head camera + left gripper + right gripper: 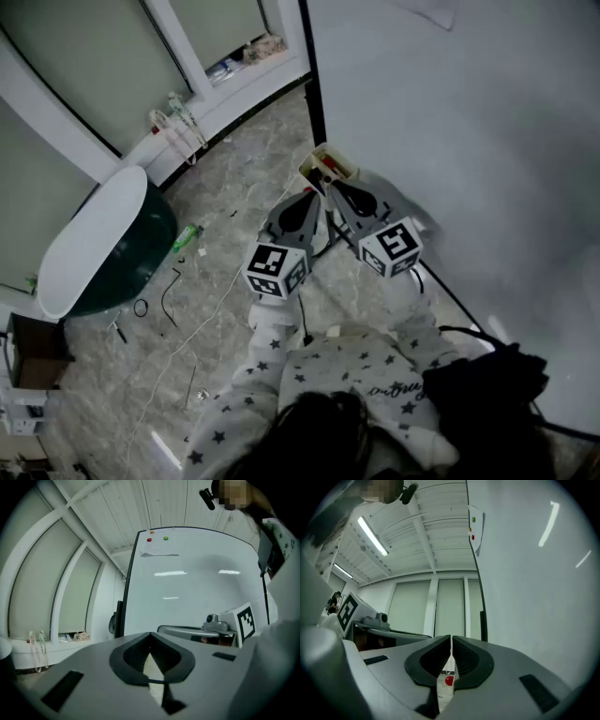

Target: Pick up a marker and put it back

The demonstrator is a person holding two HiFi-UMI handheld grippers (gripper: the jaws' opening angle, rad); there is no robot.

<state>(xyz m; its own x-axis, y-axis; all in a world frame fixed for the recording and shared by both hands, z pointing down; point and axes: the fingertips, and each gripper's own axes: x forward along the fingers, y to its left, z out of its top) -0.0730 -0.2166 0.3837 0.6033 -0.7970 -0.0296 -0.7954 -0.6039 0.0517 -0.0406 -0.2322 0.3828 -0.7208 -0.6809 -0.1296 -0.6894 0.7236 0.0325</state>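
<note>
A small open marker box (330,167) sits at the foot of the whiteboard (469,112), with a red marker (322,173) showing in it. Both grippers hang side by side just above and in front of the box, tips pointing at it. My left gripper (309,195) (150,635) is shut with nothing between its pads. My right gripper (331,185) (451,639) is also shut and empty. Through the slit below its jaws a red marker cap (449,680) shows, apart from the pads. Each gripper view catches the other gripper's marker cube (244,620) (348,611).
The whiteboard's black edge post (314,84) stands just behind the box. A white-topped dark green table (103,244) stands to the left, with loose cables (169,295) and a green object (186,236) on the marble floor. A black bag (487,380) lies at the lower right.
</note>
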